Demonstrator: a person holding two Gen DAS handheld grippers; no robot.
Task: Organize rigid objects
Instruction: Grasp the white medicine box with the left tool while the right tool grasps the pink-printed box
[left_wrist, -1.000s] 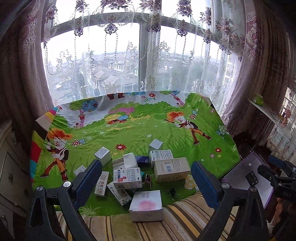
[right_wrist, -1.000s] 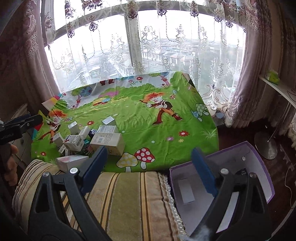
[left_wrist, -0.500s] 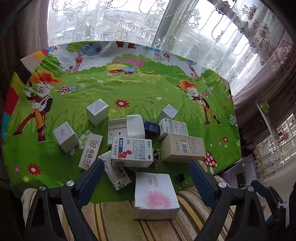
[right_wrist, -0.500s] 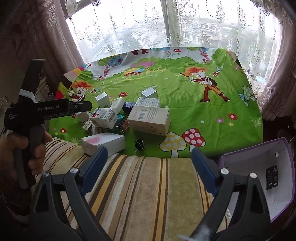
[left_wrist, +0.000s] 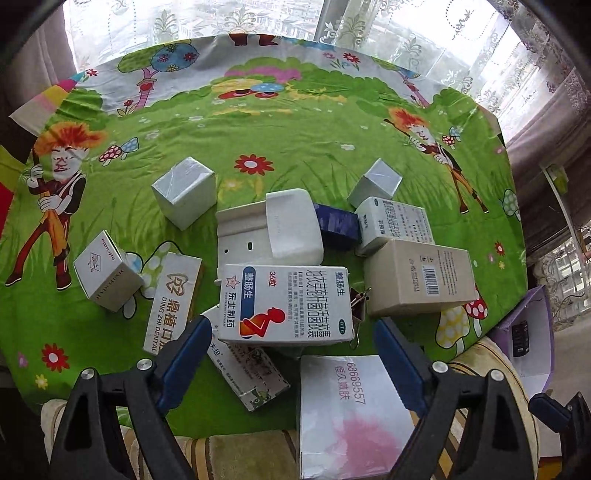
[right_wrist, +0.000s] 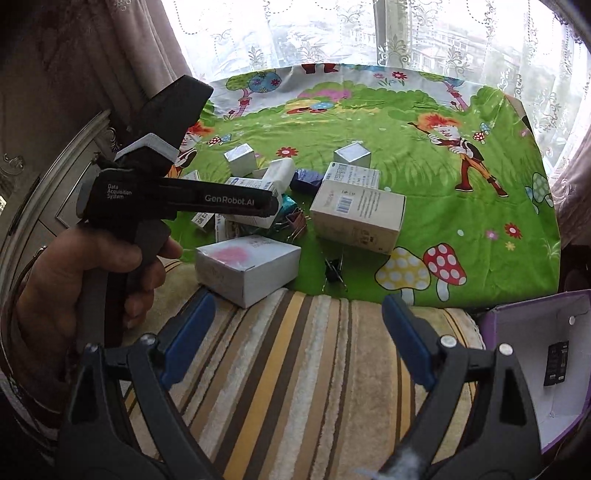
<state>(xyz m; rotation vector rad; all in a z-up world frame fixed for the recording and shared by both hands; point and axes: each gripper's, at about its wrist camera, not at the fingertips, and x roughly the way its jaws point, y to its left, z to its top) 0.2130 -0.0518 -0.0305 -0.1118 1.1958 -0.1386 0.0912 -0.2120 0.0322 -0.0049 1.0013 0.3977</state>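
the left gripper (left_wrist: 288, 354) has just been closing, jaws apart above the medicine box (left_wrist: 284, 304), nothing pinched yet. boxes crowd the cloth's (left_wrist: 295, 140) near edge. right gripper (right_wrist: 295, 339) gapes, empty. next: pinch box, carry to purple bin (right_wrist: 532, 369).

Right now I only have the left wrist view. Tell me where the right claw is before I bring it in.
Observer: The right claw is open and empty. It hangs over the striped cover, short of the boxes.
Operator: Name anything loose in its path.
Observer: A black binder clip lies on the green cloth, just right of the pink-topped box and not touching it.
Operator: Check around the clips by the beige box.
Observer: A teal, shiny thing sits just behind them. I cannot tell what it is.
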